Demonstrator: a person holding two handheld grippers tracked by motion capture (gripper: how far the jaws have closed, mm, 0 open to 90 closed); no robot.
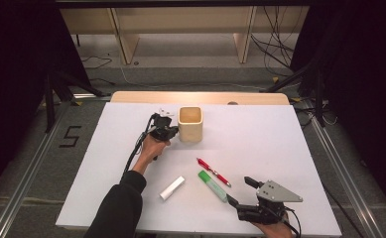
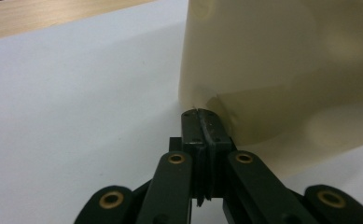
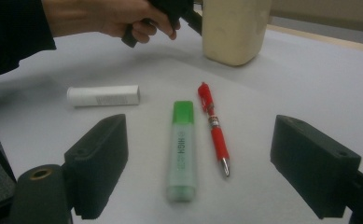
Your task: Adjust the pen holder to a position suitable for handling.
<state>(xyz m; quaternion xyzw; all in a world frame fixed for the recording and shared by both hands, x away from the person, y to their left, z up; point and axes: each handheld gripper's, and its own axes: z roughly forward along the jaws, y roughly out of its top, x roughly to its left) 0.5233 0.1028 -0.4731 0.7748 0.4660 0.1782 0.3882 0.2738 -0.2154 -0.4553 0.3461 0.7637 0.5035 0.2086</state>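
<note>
Your right gripper (image 3: 198, 168) stands wide open over the green highlighter (image 3: 182, 149). Your left gripper (image 2: 201, 122), jaws pressed together on nothing, touches the cream square cup (image 1: 190, 124) at mid-table.

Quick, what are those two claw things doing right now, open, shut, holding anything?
Left gripper: shut, empty, its tips against the side of the cream cup.
Right gripper: open, empty, jaws either side of the green highlighter.

My left gripper (image 1: 173, 130) is black, with brass-ringed pivots and a black cable trailing along my black sleeve (image 1: 121, 206). My right gripper (image 1: 238, 192), lower right of the frame, carries a grey three-cornered plate with small screws.
</note>
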